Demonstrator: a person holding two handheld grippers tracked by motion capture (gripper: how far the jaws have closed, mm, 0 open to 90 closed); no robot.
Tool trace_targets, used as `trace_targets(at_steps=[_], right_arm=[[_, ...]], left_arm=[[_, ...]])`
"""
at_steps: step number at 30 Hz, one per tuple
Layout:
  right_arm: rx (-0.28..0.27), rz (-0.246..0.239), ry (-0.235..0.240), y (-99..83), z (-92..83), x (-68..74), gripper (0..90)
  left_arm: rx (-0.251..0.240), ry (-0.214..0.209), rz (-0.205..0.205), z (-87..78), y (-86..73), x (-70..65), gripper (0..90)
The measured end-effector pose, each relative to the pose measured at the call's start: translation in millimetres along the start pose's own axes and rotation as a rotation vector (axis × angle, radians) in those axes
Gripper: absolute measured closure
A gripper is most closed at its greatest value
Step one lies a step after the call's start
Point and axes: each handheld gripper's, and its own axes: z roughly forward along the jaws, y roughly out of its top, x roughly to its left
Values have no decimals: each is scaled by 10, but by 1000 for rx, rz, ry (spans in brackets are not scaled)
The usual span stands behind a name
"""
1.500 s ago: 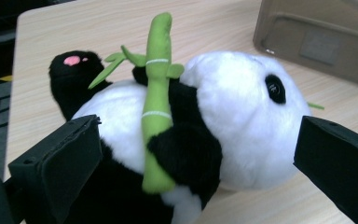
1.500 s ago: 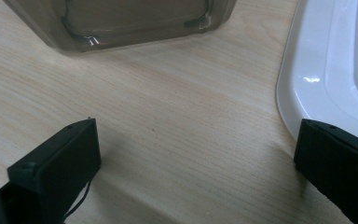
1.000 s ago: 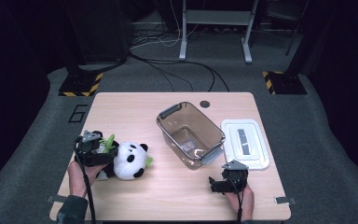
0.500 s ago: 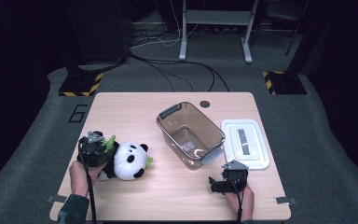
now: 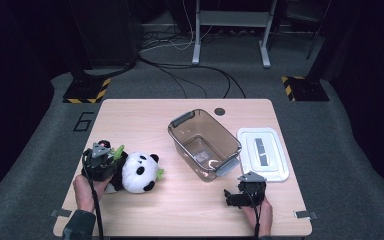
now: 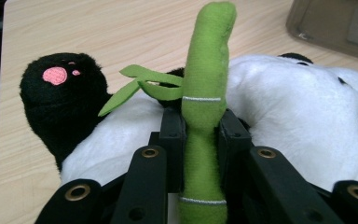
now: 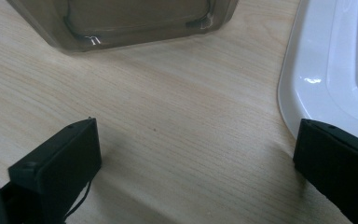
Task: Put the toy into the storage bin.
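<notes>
Plush panda [image 5: 137, 172] lies on the wooden table [image 5: 145, 120], well left of the clear plastic bin [image 5: 204, 144]. Left gripper [image 6: 200, 126] pinches the toy's green felt bamboo stalk [image 6: 205, 88], jaws pressed on it.

Judgement: light, soft, compressible; the thin stalk gives a firm hold but may stretch.

Right gripper [image 7: 196, 158] is spread over bare wood below the bin, beside the smooth white lid [image 5: 263, 152].

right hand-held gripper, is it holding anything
No, the right hand-held gripper has its jaws spread wide apart over bare table, nothing between them.
</notes>
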Motion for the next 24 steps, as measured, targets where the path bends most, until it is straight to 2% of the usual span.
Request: trace_targets(at_steps=[5, 10, 24], right_arm=[[0, 1, 0, 0, 0, 0, 0], [0, 1, 0, 0, 0, 0, 0], [0, 0, 0, 0, 0, 0, 0]], left_arm=[[-16, -14, -1, -31, -6, 3, 760], [-17, -23, 17, -77, 22, -13, 761], [-70, -52, 25, -249, 141, -19, 761]])
